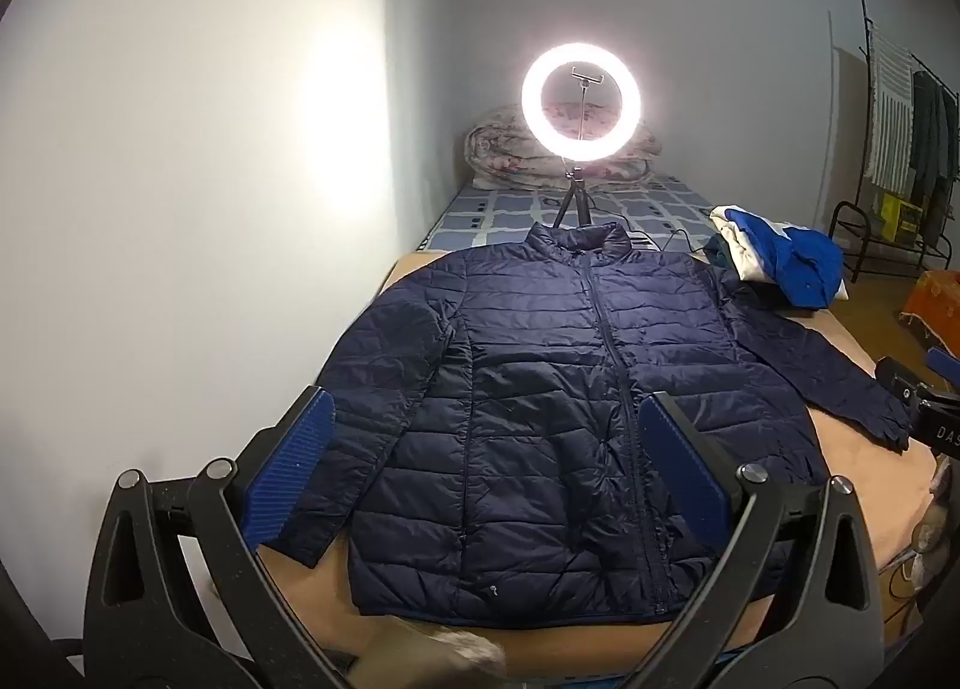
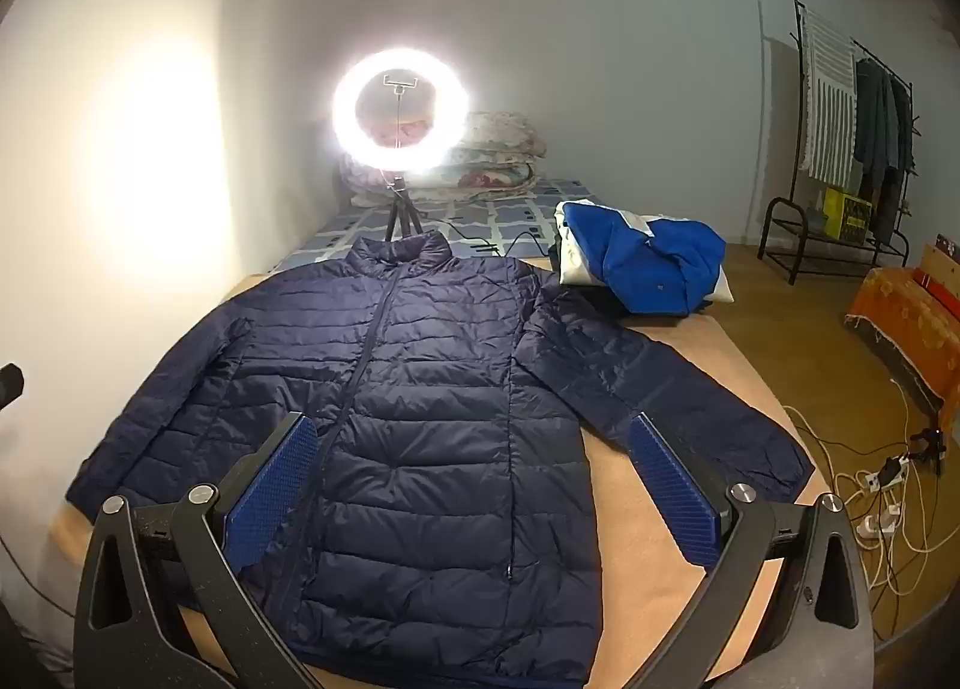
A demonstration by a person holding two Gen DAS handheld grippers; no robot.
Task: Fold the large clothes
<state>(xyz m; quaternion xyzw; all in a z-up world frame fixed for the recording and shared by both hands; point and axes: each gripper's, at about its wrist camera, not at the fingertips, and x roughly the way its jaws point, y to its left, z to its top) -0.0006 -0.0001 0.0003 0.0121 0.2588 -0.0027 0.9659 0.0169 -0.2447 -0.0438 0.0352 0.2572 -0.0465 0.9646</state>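
Here we hold the left gripper (image 1: 480,473) and right gripper (image 2: 474,485) wide apart, gripping nothing, low in each frame. The navy puffer jacket (image 1: 540,389) lies flat mid-frame on the tan table (image 2: 720,353), hem nearest, collar pointing toward the ring light (image 1: 581,99).

A lit ring light (image 1: 581,104) ahead of me is the one source I see; its glare whites out its own rim. It throws a bright patch on the wall (image 1: 198,149) left of it. The room right of it stays dim. Both views bow at the edges, corners black. The jacket (image 1: 540,401) below it reads sharp.
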